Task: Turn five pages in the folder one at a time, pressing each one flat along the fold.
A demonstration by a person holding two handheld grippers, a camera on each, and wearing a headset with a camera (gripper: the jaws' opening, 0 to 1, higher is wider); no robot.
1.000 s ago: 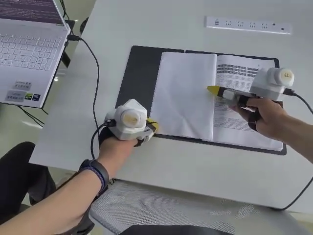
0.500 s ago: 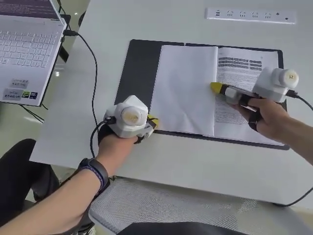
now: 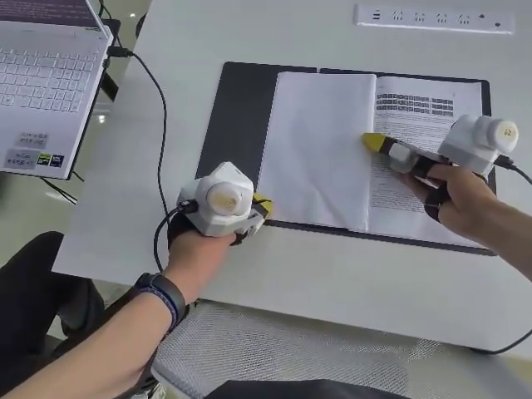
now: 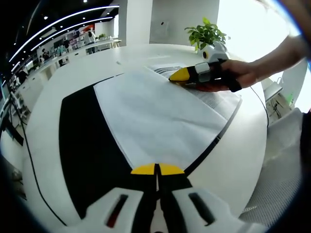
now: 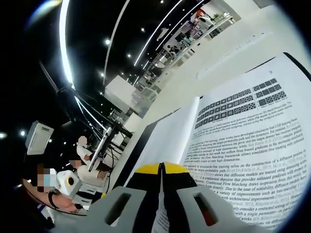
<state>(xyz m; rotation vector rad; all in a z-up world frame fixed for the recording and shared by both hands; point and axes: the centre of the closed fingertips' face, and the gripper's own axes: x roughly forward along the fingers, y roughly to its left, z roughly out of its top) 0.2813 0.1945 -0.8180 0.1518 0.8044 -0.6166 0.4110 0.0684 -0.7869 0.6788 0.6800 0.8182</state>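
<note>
Folder (image 3: pixel 237 125) lies open on the table (image 3: pixel 191 50). Right gripper (image 3: pixel 373 143) has its jaws pinched together, tip right at the fold. Left gripper (image 3: pixel 260 208), closed too, sits at the folder's near edge.

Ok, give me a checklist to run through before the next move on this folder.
1. Tip of the right gripper at the fold: ok.
2. Both shut, the left gripper included: ok.
3. Turned blank page lying flat: ok.
4. Left gripper touching the folder at its near corner: cannot tell.
5. Fold pressed along its whole length: cannot tell.
6. Count of pages turned: cannot tell.
</note>
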